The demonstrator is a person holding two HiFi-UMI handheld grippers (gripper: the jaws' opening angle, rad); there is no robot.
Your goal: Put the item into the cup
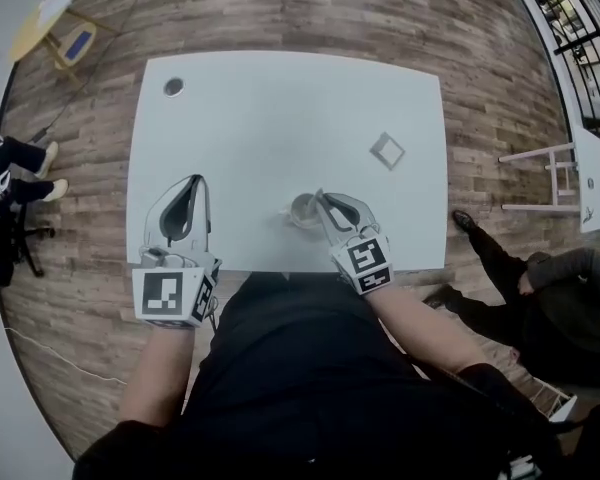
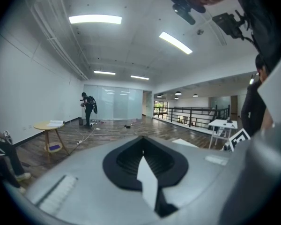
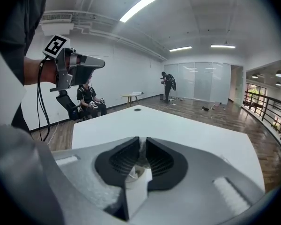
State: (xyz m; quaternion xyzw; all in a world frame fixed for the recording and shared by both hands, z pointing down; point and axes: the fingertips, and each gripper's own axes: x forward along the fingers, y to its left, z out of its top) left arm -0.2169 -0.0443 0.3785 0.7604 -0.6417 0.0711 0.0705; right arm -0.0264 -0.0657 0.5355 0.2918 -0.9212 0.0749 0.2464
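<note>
A small pale cup (image 1: 301,211) stands near the white table's (image 1: 280,118) front edge. My right gripper (image 1: 318,199) reaches it from the near side, jaws closed on its rim. In the right gripper view a thin pale cup wall (image 3: 141,150) sits pinched between the black pads of the right gripper (image 3: 141,143). The item, a small square frame (image 1: 387,150), lies flat on the table beyond and to the right of the cup. My left gripper (image 1: 195,182) hovers over the table's front left, shut and empty; its tips meet in the left gripper view (image 2: 141,138).
A round grommet hole (image 1: 173,86) marks the table's far left corner. One person sits on the floor at the right (image 1: 540,288), another on a chair at the left (image 1: 5,183). A yellow side table (image 1: 55,20) and a white stool (image 1: 565,173) stand off the table.
</note>
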